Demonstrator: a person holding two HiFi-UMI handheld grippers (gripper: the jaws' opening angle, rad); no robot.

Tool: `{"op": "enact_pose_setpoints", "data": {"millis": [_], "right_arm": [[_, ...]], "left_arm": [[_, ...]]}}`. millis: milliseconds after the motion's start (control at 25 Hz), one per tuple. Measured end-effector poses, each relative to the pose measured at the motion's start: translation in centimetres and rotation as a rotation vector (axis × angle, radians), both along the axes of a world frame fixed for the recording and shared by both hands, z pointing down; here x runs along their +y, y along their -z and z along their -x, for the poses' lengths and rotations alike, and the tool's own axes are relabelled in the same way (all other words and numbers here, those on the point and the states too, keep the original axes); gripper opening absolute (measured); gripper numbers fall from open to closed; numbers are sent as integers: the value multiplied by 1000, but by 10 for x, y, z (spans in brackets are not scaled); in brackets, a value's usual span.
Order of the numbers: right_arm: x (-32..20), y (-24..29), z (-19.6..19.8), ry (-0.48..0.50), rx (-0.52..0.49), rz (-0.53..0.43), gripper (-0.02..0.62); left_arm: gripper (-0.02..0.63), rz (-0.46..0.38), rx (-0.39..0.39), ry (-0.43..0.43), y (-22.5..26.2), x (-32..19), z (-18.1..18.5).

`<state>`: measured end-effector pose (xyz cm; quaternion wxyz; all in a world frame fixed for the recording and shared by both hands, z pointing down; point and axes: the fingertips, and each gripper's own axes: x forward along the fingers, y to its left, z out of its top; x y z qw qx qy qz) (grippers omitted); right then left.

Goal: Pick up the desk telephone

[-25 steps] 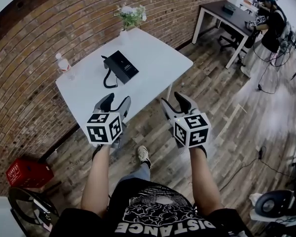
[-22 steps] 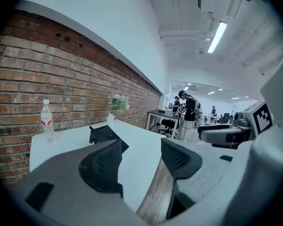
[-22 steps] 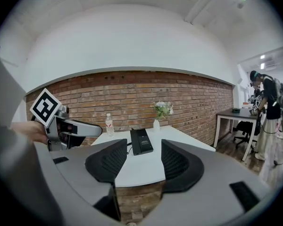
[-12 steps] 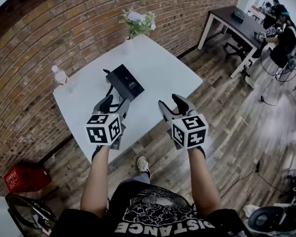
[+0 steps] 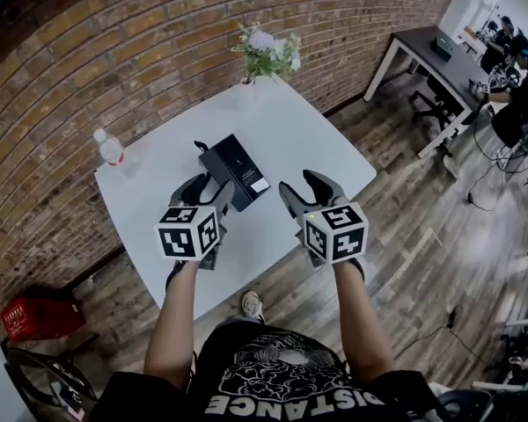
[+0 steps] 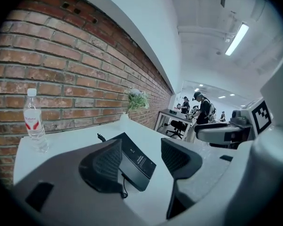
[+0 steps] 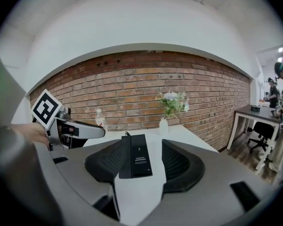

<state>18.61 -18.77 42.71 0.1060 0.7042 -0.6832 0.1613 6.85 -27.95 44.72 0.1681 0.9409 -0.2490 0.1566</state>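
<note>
Telephone lies on surface; my left tongs and right tongs both spread wide, empty, near it.

The person's black shirt bears the word "DISTANCE", seen upside down. White print on the red crate and on the desk telephone is too small to read.

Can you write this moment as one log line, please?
desk telephone: lying on white table, untouched | left gripper: open, empty | right gripper: open, empty | pickup: not yet done
</note>
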Motion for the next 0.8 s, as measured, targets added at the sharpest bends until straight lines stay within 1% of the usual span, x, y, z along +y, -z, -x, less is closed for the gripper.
{"op": "enact_pose_setpoints", "data": {"millis": [200,480,640,800], "right_arm": [[-27,-6,2,48,2,26,216],[-46,-24,5,112,-24,63,216],[-57,-37,0,157,-46,83,216],[-71,-55,-7,225,-86,111,216]], "left_arm": [[242,26,3,19,-10,-21,-1],[242,74,-7,37,-33,-32,-2],[242,100,-17,58,-45,-37,-5],[242,144,-18,97,-60,-41,-9]]}}
